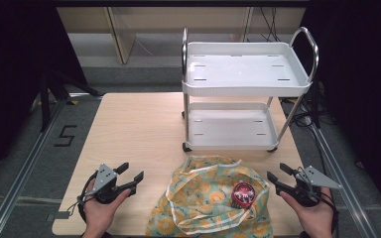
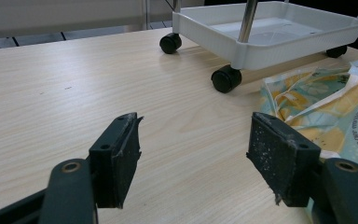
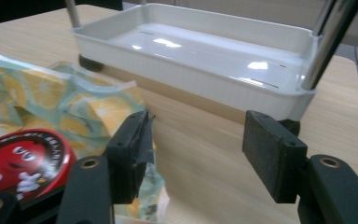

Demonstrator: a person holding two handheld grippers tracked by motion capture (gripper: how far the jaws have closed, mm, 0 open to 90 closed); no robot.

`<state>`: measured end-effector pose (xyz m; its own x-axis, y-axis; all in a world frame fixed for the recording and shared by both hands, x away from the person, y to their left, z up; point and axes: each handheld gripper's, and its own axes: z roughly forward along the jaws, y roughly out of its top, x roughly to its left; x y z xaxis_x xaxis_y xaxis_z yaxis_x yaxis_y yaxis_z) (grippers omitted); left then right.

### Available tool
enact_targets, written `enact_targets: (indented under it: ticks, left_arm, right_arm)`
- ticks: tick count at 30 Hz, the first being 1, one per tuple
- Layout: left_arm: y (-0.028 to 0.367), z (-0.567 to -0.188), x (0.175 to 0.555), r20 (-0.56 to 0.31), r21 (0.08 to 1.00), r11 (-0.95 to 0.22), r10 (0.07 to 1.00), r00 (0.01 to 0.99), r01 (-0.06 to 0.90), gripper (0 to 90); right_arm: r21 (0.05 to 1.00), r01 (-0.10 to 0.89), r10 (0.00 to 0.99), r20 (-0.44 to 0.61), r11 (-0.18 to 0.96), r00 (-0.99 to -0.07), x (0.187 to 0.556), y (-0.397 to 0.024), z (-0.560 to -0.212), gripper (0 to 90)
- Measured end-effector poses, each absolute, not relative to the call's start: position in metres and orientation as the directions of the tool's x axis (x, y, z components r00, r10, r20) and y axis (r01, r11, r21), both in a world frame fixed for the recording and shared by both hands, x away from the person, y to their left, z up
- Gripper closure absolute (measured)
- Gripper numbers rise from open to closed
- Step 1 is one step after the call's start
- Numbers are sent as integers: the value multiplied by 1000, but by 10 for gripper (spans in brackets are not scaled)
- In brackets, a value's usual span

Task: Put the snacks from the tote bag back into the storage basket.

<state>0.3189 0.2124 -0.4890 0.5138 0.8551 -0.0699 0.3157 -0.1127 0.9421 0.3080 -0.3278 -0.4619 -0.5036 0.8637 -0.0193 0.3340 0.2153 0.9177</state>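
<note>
**Both grippers wait beside the bag, nothing picked up yet**

A floral cloth bag (image 1: pixel 209 198) lies at the table's near edge, a round red tin (image 1: pixel 243 194) resting on it. The left gripper (image 1: pixel 131 174) sits left of it, the right gripper (image 1: pixel 279 174) just right; both have jaws apart, holding nothing. The white cart (image 1: pixel 248 87) stands beyond, its trays bare, so all the work seems left
</note>
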Motion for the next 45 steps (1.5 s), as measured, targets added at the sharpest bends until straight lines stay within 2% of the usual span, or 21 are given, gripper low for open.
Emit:
enact_targets:
  ticks: [3, 5, 7, 10, 15, 18, 19, 21, 22, 24, 26, 28, 29, 35, 37, 39, 45]
  left_arm:
    - [212, -489, 319, -80, 946, -98, 853, 515, 309, 332]
    - [212, -490, 320, -84, 946, -94, 854, 514, 311, 332]
    - [213, -490, 319, -84, 946, -93, 855, 513, 310, 332]
    - [213, -490, 320, -83, 947, -93, 855, 512, 309, 332]
    - [214, -489, 320, -82, 945, -95, 857, 509, 313, 332]
    - [214, -489, 320, -88, 944, -91, 857, 507, 317, 332]
    - [214, -489, 320, -88, 944, -90, 858, 507, 318, 332]
    - [214, -490, 320, -89, 944, -91, 854, 512, 317, 332]
    - [214, -489, 321, -85, 945, -95, 853, 515, 314, 333]
    - [214, -488, 320, -80, 945, -99, 855, 513, 312, 334]
    - [214, -488, 319, -80, 948, -95, 854, 515, 304, 334]
    - [215, -487, 318, -79, 945, -97, 859, 505, 313, 334]
    - [215, -488, 318, -82, 946, -94, 857, 508, 312, 334]
    - [215, -487, 317, -80, 948, -93, 857, 510, 304, 334]
    - [215, -487, 317, -80, 948, -94, 856, 512, 305, 334]
    - [215, -487, 317, -82, 946, -94, 859, 506, 311, 333]
    - [215, -487, 317, -80, 946, -95, 858, 507, 311, 333]
  right_arm:
    - [917, 324, 849, -28, 231, -527, 304, -326, -459, 421]
    - [916, 350, 849, 20, 195, -527, 299, -321, -456, 420]
    - [921, 314, 835, -21, 230, -550, 300, -321, -455, 419]
    - [919, 333, 825, 17, 209, -565, 295, -315, -454, 416]
    - [921, 302, 784, -6, 246, -621, 295, -311, -452, 411]
    - [920, 312, 769, 20, 236, -639, 293, -306, -453, 405]
    - [922, 287, 758, -10, 260, -653, 295, -306, -453, 405]
    - [906, 350, 754, 55, 237, -655, 291, -301, -454, 405]
    - [910, 321, 740, 24, 262, -672, 293, -301, -455, 405]
    - [905, 348, 738, 58, 246, -672, 292, -298, -455, 399]
    - [910, 324, 719, 43, 258, -693, 294, -297, -455, 385]
    - [900, 364, 726, 81, 241, -683, 290, -293, -454, 380]
    - [906, 324, 714, 36, 272, -699, 292, -294, -455, 380]
    - [882, 366, 696, 63, 296, -716, 288, -288, -457, 362]
    - [890, 317, 662, 24, 327, -749, 291, -286, -459, 353]
    - [873, 363, 669, 58, 326, -741, 288, -282, -459, 342]
    - [859, 361, 638, 54, 362, -768, 289, -277, -464, 313]
